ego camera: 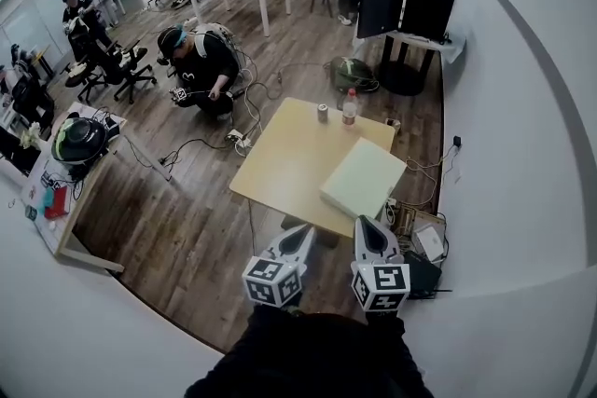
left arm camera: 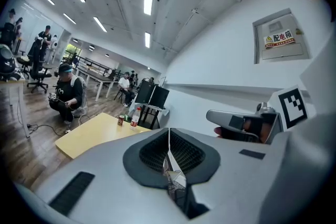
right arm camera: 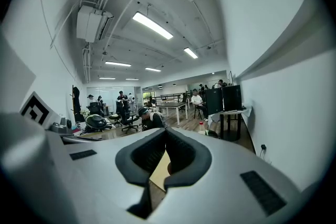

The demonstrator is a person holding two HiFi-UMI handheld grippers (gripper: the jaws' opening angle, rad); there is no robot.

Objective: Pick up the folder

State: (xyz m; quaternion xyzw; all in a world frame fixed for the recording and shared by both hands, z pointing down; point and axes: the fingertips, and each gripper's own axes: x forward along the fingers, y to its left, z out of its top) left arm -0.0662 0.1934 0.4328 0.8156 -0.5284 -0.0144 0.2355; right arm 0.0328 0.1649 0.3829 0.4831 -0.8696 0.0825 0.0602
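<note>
- The folder (ego camera: 364,177) lay flat on the right near corner of the counter (ego camera: 280,163), its right side along the counter's edge (whether it overhung I could not tell).
- Likely risk: a thin, flat thing gives the fingers little to bite on. A push from the left, or a scrape across the top, could have slid it off that right edge towards the cables and boxes on the floor below.
- Second risk: both grippers were closed. Arriving at the folder like that would only have nudged it, so the fingers needed to part before the approach.
- Third risk: a pinch on one corner alone might have let the folder sag or swing open when lifted. This is a judgement, since its stiffness did not show.
- The can (ego camera: 323,113) and the bottle (ego camera: 350,107) stood at the far edge, well apart from the folder, so knocking them seemed unlikely.
- The left gripper (ego camera: 305,236) hung in the air short of the counter, its fingers pressed together with only a slit between them, pinching nothing.
- The right gripper (ego camera: 370,228) hung beside it, nearer the folder, fingers likewise shut at the tips, empty and touching nothing.
</note>
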